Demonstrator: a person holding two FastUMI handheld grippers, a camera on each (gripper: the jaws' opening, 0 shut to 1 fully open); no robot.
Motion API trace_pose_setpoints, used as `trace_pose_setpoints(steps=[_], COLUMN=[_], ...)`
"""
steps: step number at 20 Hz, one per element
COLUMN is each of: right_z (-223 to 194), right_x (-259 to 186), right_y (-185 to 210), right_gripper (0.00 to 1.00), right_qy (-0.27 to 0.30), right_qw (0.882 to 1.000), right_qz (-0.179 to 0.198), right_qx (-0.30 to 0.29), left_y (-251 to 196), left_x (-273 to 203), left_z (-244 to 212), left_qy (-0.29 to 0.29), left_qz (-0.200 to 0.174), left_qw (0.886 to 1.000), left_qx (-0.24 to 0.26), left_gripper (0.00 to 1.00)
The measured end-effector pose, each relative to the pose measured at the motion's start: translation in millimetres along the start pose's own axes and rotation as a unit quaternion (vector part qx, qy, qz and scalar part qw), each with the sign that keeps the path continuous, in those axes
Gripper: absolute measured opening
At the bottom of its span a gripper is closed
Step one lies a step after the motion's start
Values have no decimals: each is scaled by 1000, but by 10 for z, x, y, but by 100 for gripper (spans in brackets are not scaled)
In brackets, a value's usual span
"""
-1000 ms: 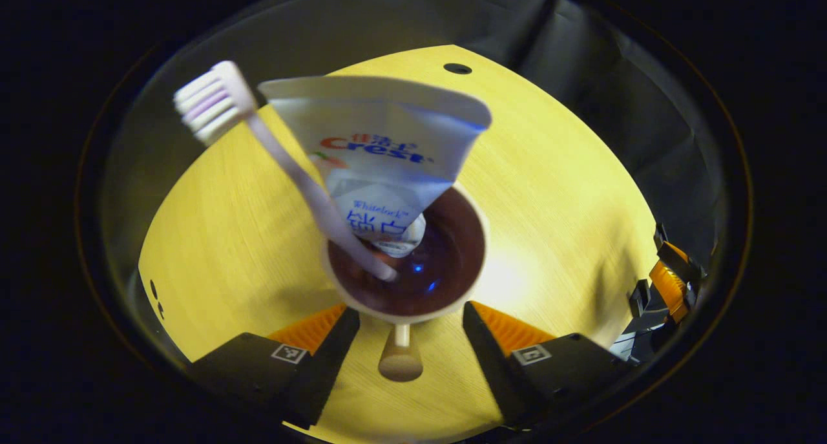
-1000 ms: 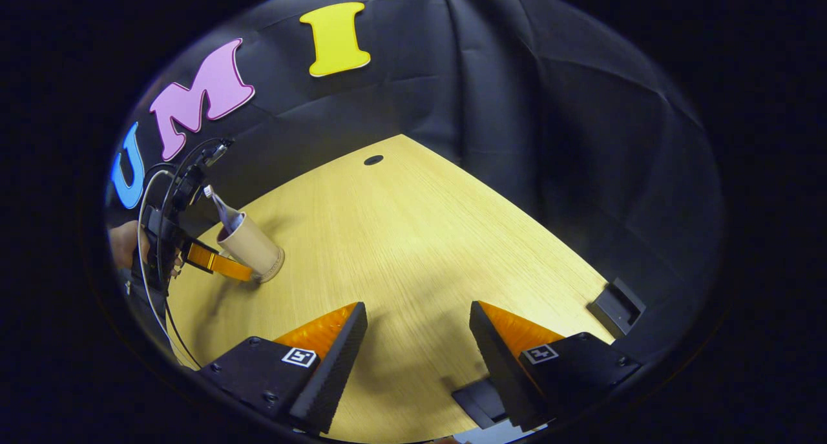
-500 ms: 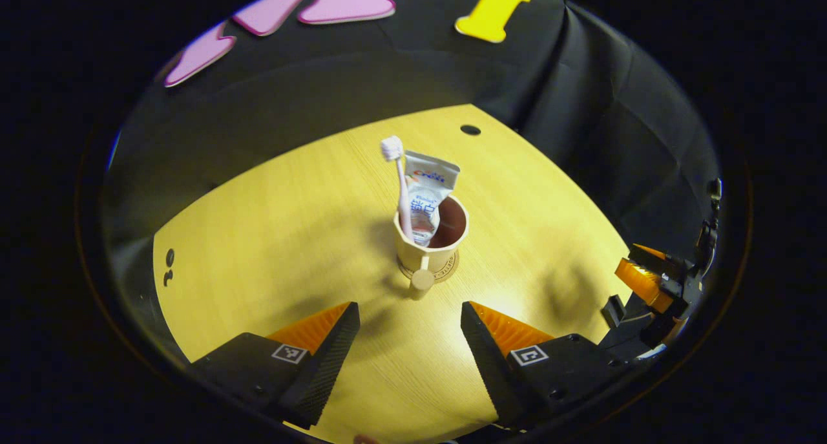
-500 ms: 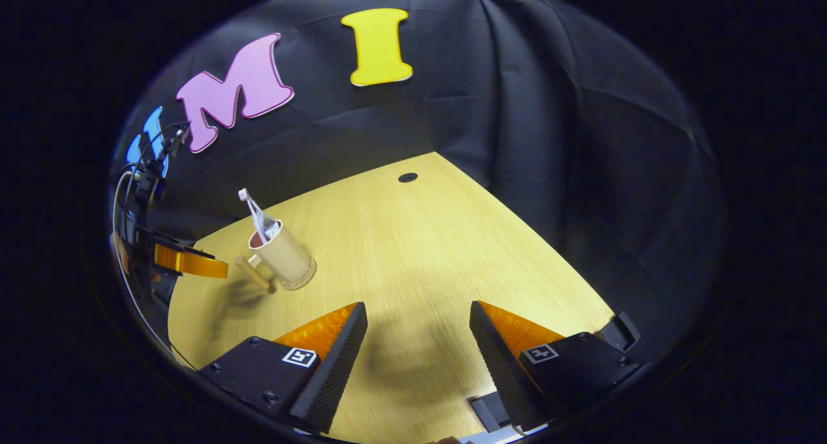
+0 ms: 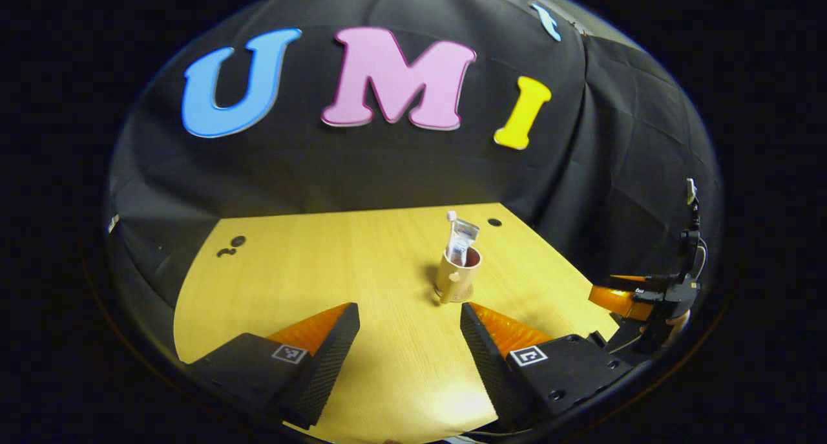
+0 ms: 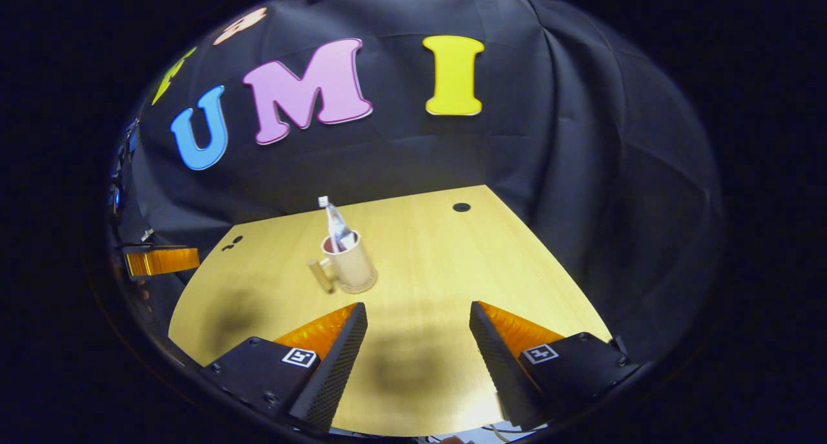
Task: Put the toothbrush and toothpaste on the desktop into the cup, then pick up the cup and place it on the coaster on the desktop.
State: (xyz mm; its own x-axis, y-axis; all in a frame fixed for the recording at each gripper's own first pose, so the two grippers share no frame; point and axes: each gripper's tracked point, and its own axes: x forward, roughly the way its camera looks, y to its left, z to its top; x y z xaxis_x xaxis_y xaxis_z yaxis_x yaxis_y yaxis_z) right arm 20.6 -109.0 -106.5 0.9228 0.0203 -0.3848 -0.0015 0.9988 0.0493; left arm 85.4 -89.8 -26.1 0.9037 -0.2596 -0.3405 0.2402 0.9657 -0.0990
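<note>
Cup [image 5: 456, 277] stands upright on the counter [image 5: 310, 269], sitting on the coaster [image 5: 460, 296], a thin round disc showing under its base. In the left gripper view the cup is at about 1 o'clock from the left tongs [image 5: 409, 340], well apart from them. Toothbrush [image 5: 451, 227] is in the cup, head up, leaning slightly to 11 o'clock. Toothpaste [image 5: 463, 242] is in the cup too, just beside the brush, its flat crimped end up. Cup handle points toward the camera at about 7 o'clock of the cup.

Left tongs: fingers spread wide apart, nothing between them, bare counter in the gap.

Right gripper view: cup [image 6: 349, 266] at about 11 o'clock from the right tongs [image 6: 418, 340], well apart. Handle sticks out at 8 o'clock. Toothbrush [image 6: 325, 206] and toothpaste [image 6: 338, 229] stick up out of the rim, tilted toward 11 o'clock. Coaster [image 6: 362, 286] edge visible under the base. Counter [image 6: 439, 256] has a small dark hole [image 6: 461, 207] near its far corner at 1 o'clock.

Right tongs: fingers wide apart, holding nothing, over bare counter.

Right tongs also show in the left gripper view at 3 o'clock [image 5: 623, 294], off the counter edge. Left tongs show in the right gripper view at 9 o'clock [image 6: 161, 260].
</note>
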Motion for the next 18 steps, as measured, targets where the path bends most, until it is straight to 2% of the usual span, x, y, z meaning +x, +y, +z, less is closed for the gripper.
trace_pose_setpoints(steps=[4, 6, 10, 14, 18], right_z=[-92, -178, -231, -193, -156], right_x=[-399, -607, -1009, -1364, -1571], right_y=[629, 972, 1424, 1654, 1742], right_gripper=[98, 98, 98, 98, 98], right_qy=[-10, -13, -35, -87, -117], right_qw=[998, 996, 990, 985, 981], right_qz=[50, 84, 120, 130, 129], right_qx=[-25, -40, -65, -71, -83], left_y=[186, 272, 423, 506, 408], left_x=[-704, -1068, -1683, -2139, -2312], left_z=[-107, -223, -441, -694, -759], left_qy=[-96, -125, -181, -200, -202], left_qz=[26, 39, 68, 101, 95], left_qw=[995, 991, 980, 973, 973], left_qx=[-28, -32, -48, -53, -53], left_gripper=[97, 97, 97, 97, 98])
